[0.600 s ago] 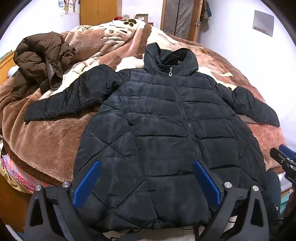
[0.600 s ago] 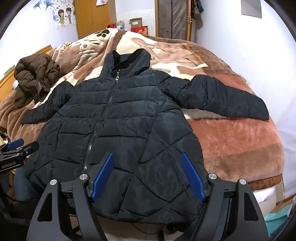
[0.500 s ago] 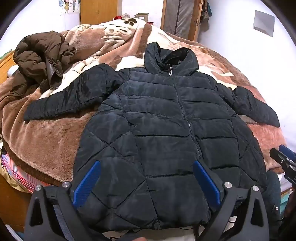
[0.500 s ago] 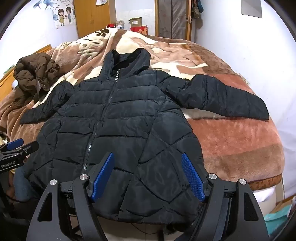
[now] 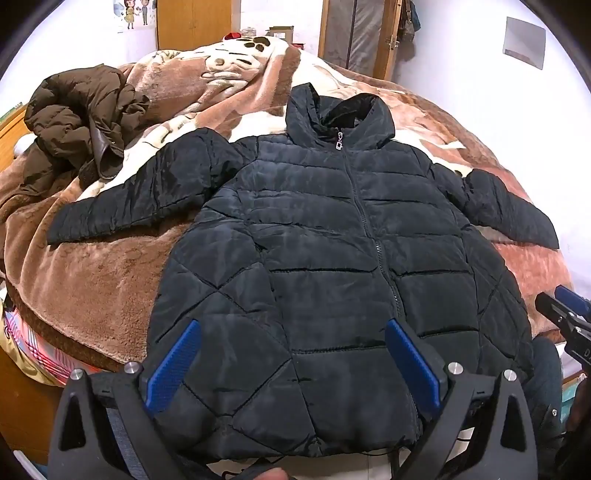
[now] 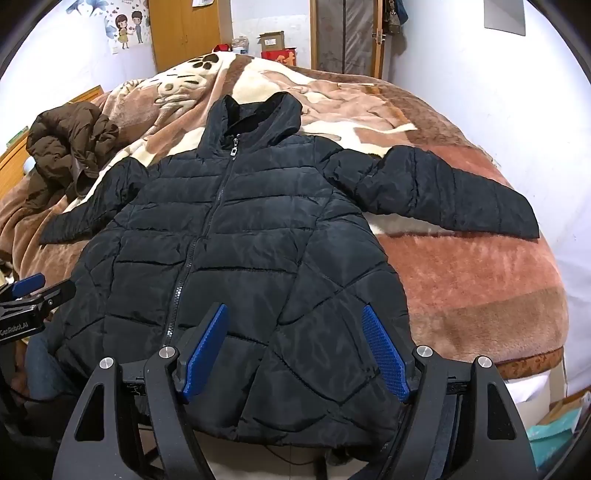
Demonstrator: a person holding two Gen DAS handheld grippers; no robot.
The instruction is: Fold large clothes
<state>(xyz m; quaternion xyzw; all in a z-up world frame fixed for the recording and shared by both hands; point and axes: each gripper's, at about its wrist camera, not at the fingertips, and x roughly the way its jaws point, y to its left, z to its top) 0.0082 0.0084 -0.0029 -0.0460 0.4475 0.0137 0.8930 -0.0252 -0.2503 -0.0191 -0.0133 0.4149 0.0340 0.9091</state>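
Observation:
A black quilted puffer jacket (image 5: 332, 258) lies flat and zipped on the bed, hood at the far end, both sleeves spread out; it also shows in the right wrist view (image 6: 240, 251). My left gripper (image 5: 291, 328) is open and empty, hovering over the jacket's hem on its left half. My right gripper (image 6: 295, 314) is open and empty over the hem on the right half. The right gripper (image 5: 565, 314) shows at the right edge of the left wrist view, and the left gripper (image 6: 29, 295) at the left edge of the right wrist view.
A brown fleece blanket (image 5: 110, 277) with paw prints covers the bed. A crumpled brown jacket (image 5: 77, 122) lies at the far left, also in the right wrist view (image 6: 66, 147). White walls, a wooden wardrobe (image 6: 188, 33) and a door stand behind.

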